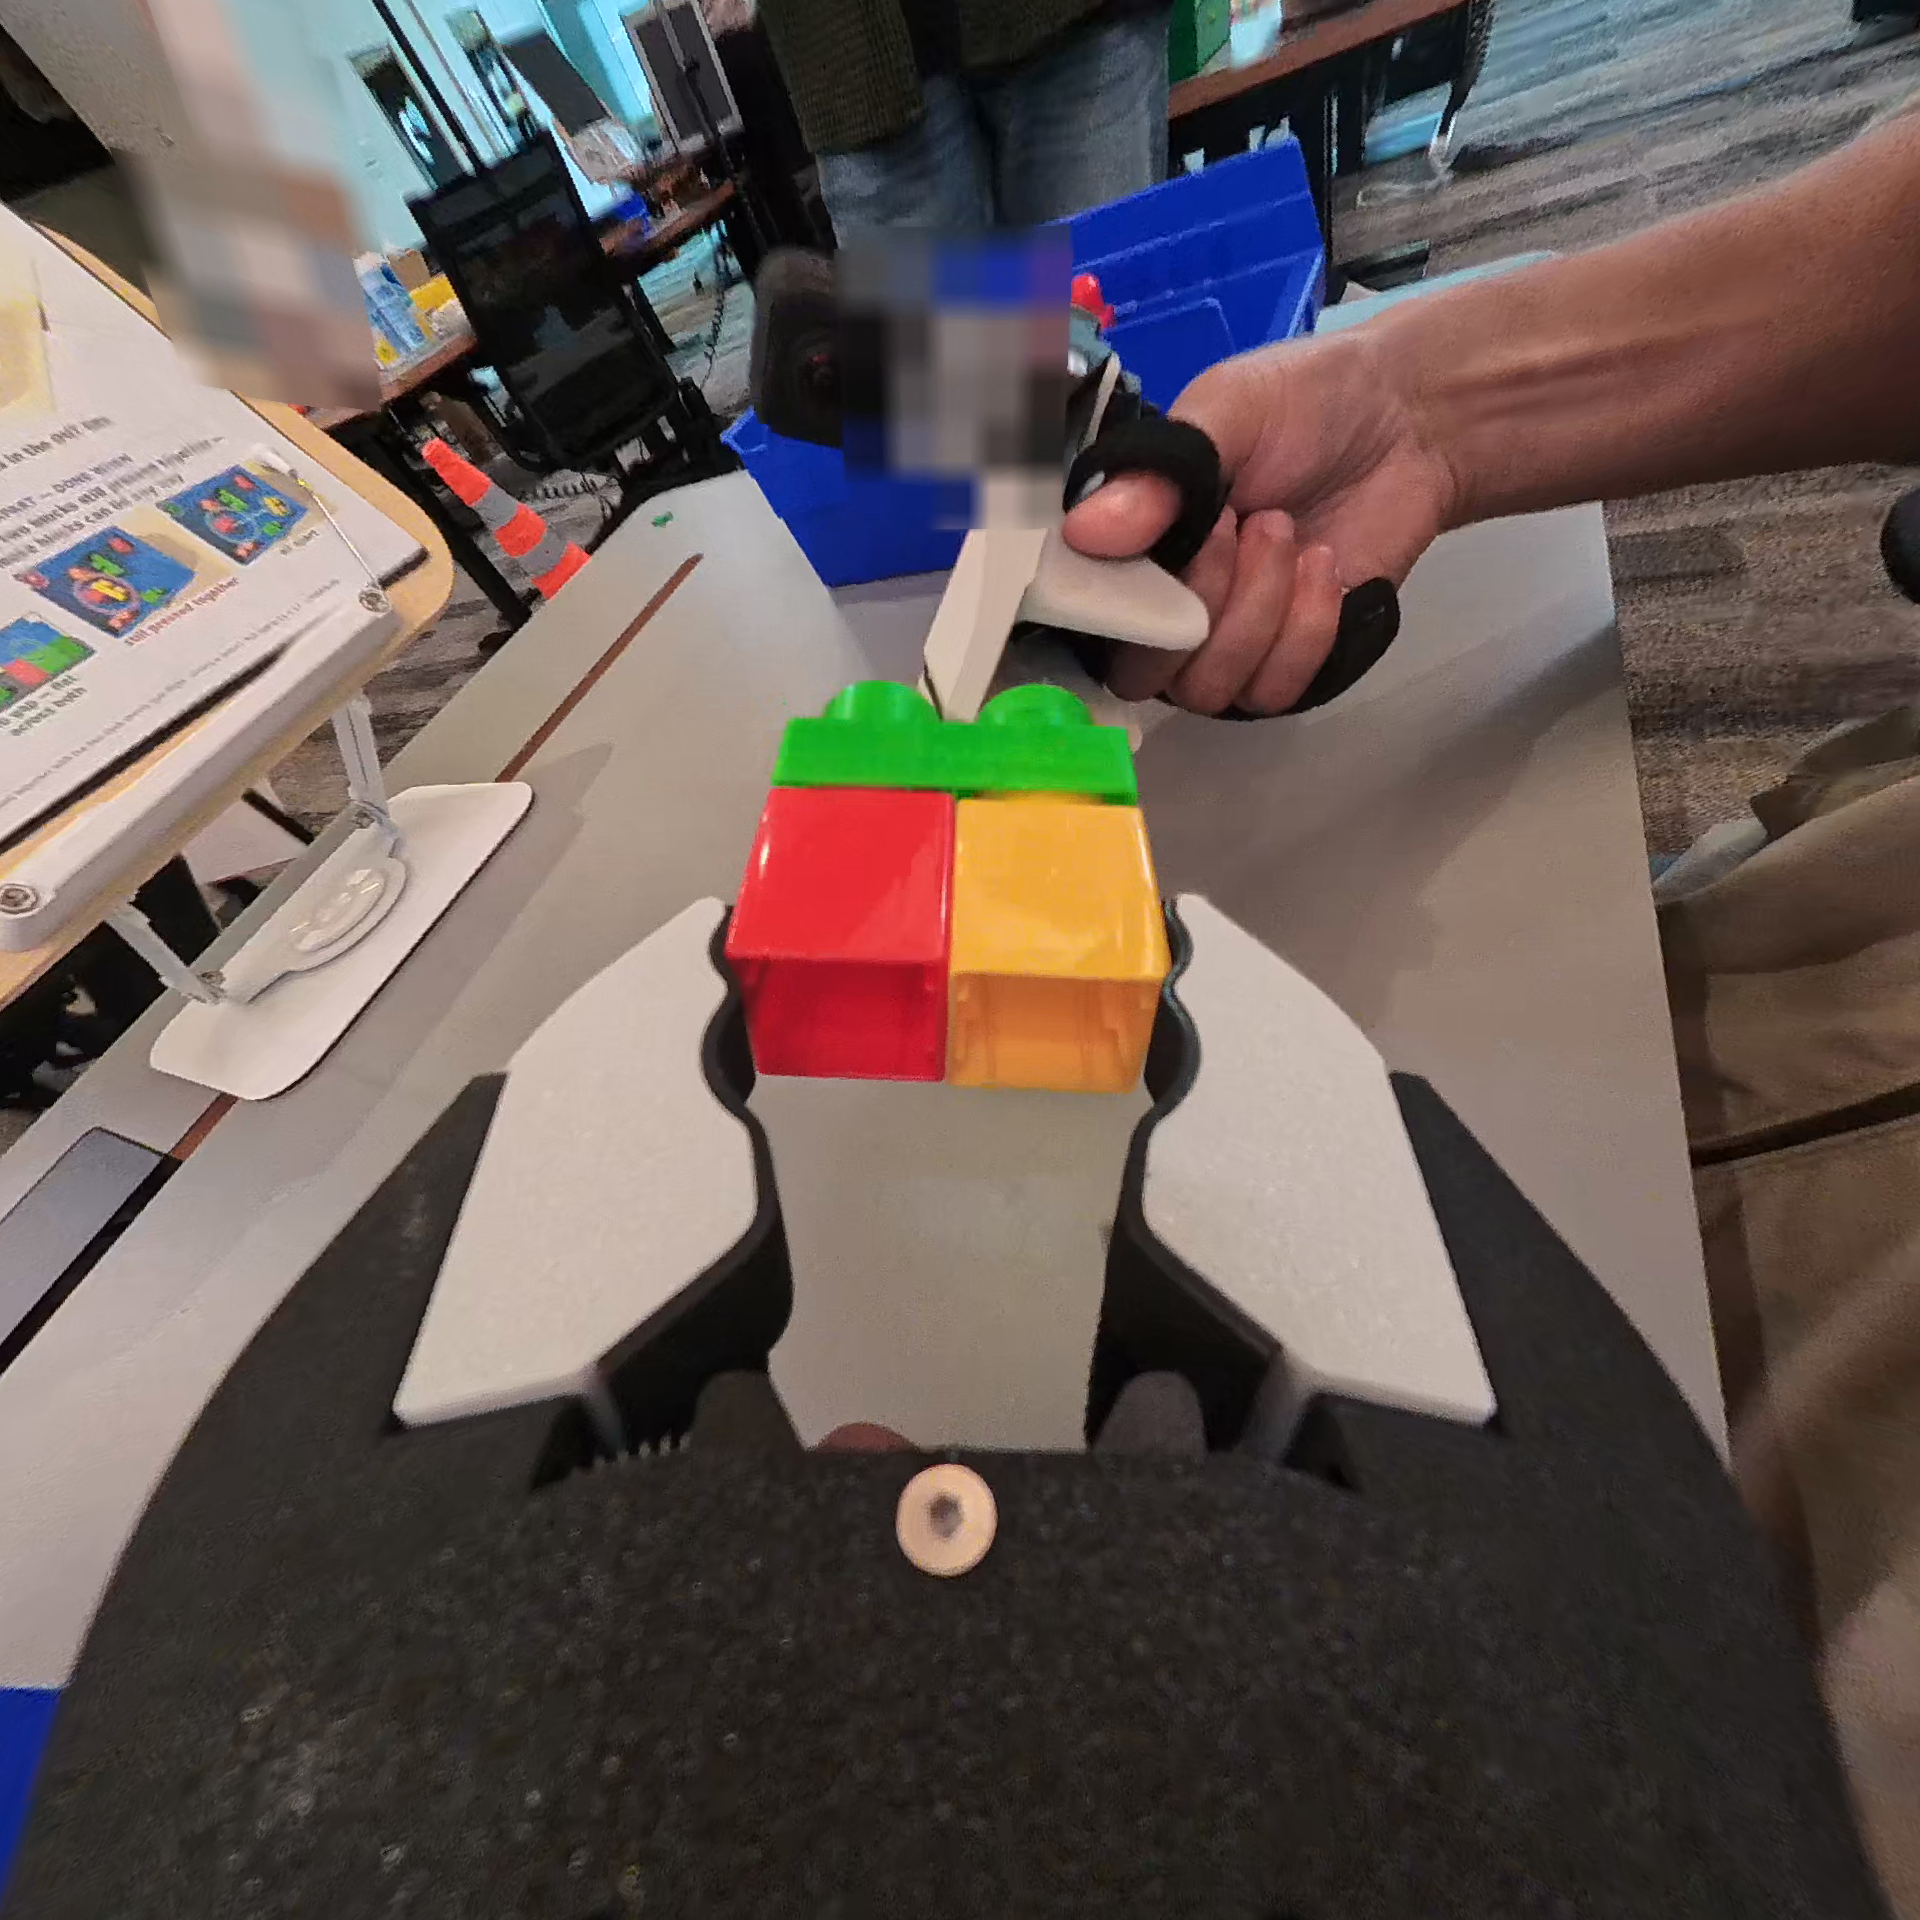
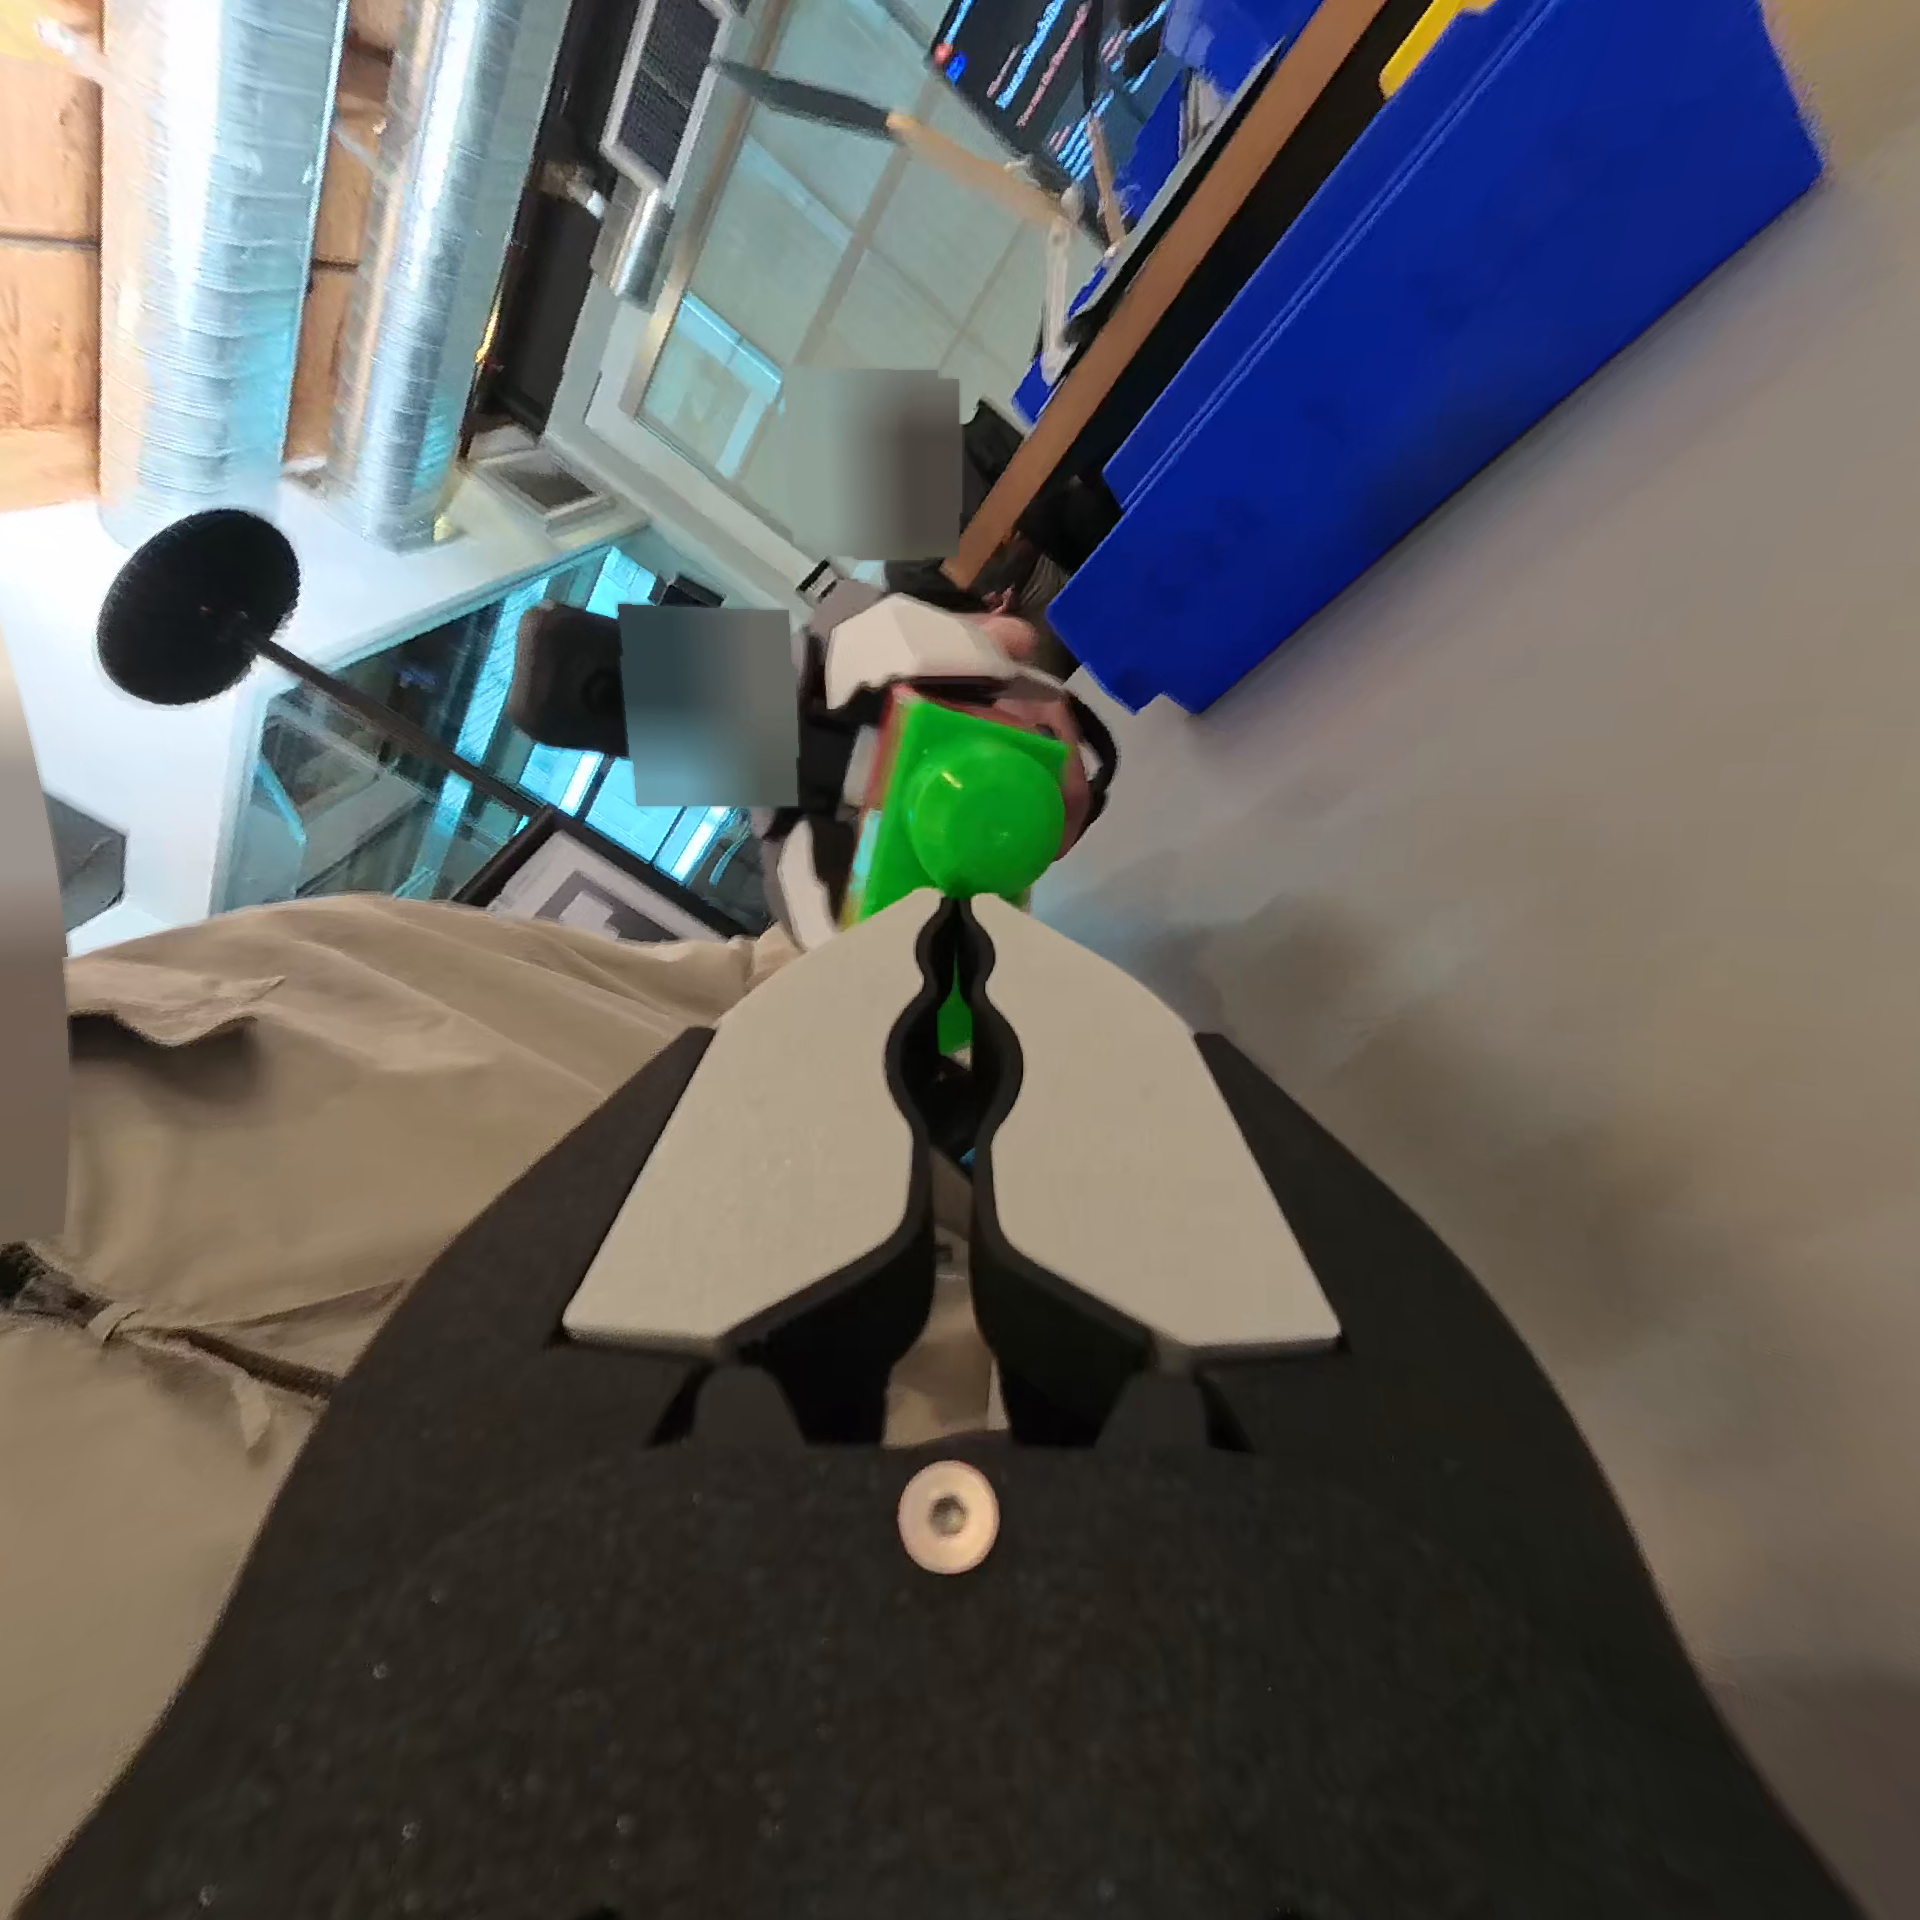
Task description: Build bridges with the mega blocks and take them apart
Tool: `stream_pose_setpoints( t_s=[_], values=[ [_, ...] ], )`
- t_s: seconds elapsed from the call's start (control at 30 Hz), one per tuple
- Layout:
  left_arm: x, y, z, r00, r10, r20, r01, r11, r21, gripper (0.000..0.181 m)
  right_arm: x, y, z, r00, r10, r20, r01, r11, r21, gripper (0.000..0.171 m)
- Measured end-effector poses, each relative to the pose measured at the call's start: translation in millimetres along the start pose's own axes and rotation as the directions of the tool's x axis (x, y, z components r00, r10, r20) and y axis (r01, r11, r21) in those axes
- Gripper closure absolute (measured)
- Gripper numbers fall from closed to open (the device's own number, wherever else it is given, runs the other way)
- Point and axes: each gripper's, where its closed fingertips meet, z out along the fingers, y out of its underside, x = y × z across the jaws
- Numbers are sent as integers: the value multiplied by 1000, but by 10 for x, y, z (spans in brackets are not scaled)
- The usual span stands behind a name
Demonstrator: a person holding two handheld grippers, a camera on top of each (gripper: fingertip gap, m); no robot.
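Your grey work table (image 1: 1455, 935) fills the middle of the left wrist view, running from 6 o'clock up toward 12. At 12 o'clock on its far end stands a large blue plastic bin (image 1: 1195, 301), which the right wrist view shows at 2 o'clock. At 9 o'clock a white metal stand (image 1: 312, 914) holds a printed instruction sheet (image 1: 135, 561), tilted toward you, and beyond the table edge at 10 o'clock an orange traffic cone (image 1: 499, 509) leans on the floor.

Your left gripper (image 1: 951, 987) clamps the small bridge of mega blocks between its two grey fingers (image 1: 613, 1143), lifted clear of the table: the red square plastic block (image 1: 842, 935) sits against the 9 o'clock finger and the yellow square plastic block (image 1: 1049, 945) against the 3 o'clock finger, the two touching side by side. Across their tops lies the green two-stud plastic block (image 1: 956, 753).

Your right hand (image 1: 1278, 520), reaching in from 3 o'clock, holds the right gripper (image 2: 954, 902) against that green block from the far side. In the right wrist view its fingers stand almost together, nipping the block's edge just beneath one round stud (image 2: 982, 821) at 12 o'clock.
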Motion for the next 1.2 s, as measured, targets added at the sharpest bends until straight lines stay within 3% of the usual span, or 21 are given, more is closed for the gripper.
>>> stream_pose_setpoints(
  t_s=[0.2,0.37,0.7,0.8,0.9,1.03,1.2],
  values=[
    [7,-29,12,1000,-8,14,7,1000,27,107,62,22,14,999,-2,-39,2,1000,-22,171],
    [15,-156,-8,1000,-3,5,2,997,74,107,80,53,68,995,81,59,-82,996,16,171],
    [-50,-174,-27,999,-41,23,38,993,111,107,-17,-57,39,992,57,110,-66,995,80,170],
    [-47,-178,-20,999,-24,36,20,994,104,107,22,-59,28,999,13,33,-15,997,78,158],
    [-52,-176,-15,998,-1,55,-4,996,92,107,44,-42,19,999,-17,-43,20,997,76,128],
    [-42,-228,-47,998,1,56,-8,993,115,107,-73,80,37,999,-39,-22,40,998,40,123],
    [-28,-275,-70,999,-10,44,4,989,145,107,-142,86,-26,991,39,130,-49,996,76,155]
  ],
)
